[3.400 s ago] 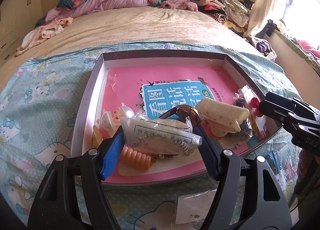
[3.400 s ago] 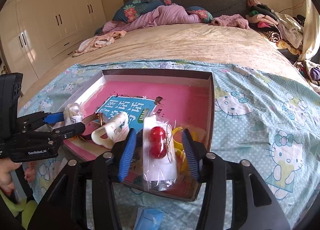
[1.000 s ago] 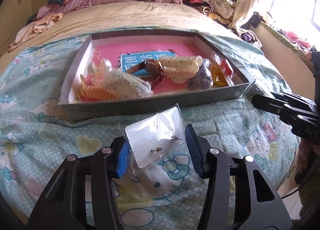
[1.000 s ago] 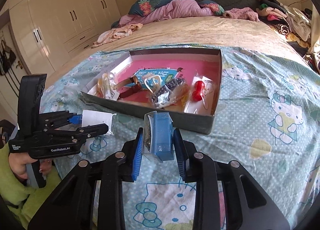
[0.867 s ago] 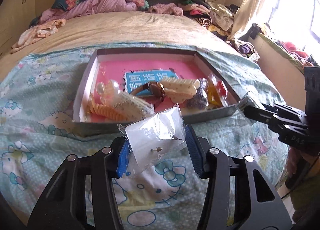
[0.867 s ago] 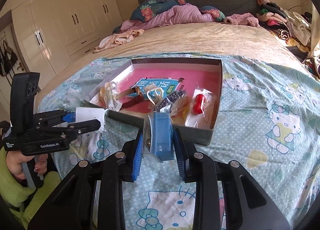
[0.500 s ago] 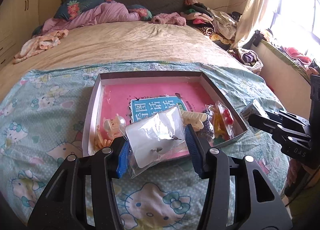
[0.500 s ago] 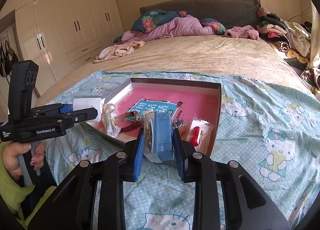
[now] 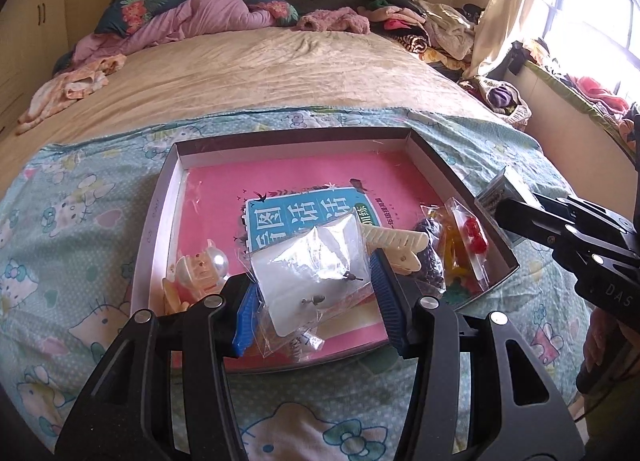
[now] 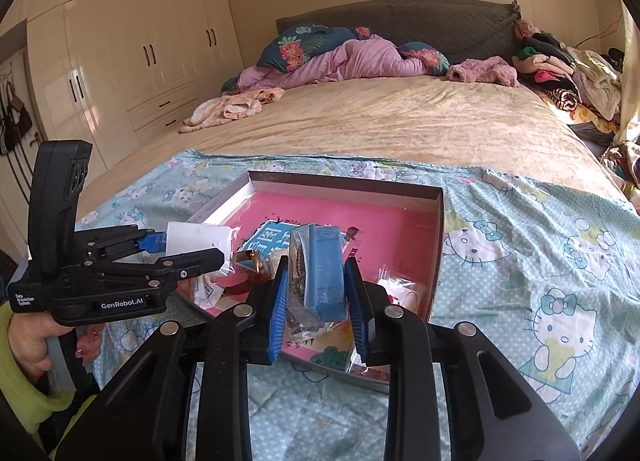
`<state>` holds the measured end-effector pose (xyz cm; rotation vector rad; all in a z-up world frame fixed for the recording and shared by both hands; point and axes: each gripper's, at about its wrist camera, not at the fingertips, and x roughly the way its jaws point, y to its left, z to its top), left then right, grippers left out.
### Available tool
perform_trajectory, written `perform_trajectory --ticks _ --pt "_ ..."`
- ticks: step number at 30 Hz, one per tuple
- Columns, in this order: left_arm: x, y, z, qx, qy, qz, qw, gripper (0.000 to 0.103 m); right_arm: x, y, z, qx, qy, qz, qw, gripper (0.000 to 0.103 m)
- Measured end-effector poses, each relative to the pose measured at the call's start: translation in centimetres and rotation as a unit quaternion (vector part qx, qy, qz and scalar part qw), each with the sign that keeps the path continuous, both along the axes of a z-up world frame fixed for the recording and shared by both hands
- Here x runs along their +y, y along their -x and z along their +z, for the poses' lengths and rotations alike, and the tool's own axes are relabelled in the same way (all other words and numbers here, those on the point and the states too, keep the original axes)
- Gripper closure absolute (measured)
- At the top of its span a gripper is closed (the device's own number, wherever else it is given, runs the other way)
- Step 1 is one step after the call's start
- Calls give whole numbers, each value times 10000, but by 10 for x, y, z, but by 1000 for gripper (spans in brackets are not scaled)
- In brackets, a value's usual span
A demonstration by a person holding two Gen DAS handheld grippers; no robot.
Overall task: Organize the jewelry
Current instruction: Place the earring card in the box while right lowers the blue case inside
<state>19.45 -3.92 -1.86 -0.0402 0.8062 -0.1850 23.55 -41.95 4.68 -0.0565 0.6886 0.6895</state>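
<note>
Our left hand-held gripper (image 9: 312, 293) stands partly closed, its blue pads pressed on a clear earring bag (image 9: 310, 261); our right hand-held gripper (image 10: 316, 297) is clamped almost shut on a clear packet with a blue card (image 10: 320, 273). Just beyond and below both lies the shallow box (image 9: 160, 205) on the bed's cartoon-cat sheet (image 9: 72, 213), with a cream hair clip (image 9: 396, 241), a red-bead packet (image 9: 474, 237) and a pearly clip (image 9: 200, 265) on its pink floor.
</note>
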Motion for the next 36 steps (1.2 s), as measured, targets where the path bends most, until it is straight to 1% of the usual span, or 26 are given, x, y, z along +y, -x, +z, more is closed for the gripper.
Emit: perform_trajectory --ticks 13,21,24,27,28,36 --pt "-6 -10 -11 108 -22 -121 9999 61 4 -13 -8 89 14 -58 9999 78" --pt "-9 -12 -19 176 -72 -171 9997 60 5 -22 -21 265 29 -132 9996 78" --pt "-9 -13 -23 220 -87 -147 9996 55 8 -22 -24 304 40 -123 9995 78" --pt "-9 -12 -25 239 -99 -155 9995 53 10 -24 -27 356 54 -133 9993 78" --pt "-9 -12 -26 240 -117 -155 9995 50 10 -25 -29 379 43 -135 9992 78" --pt "-10 -8 -26 232 -92 -169 9995 44 12 -23 -30 417 40 -147 9990 78"
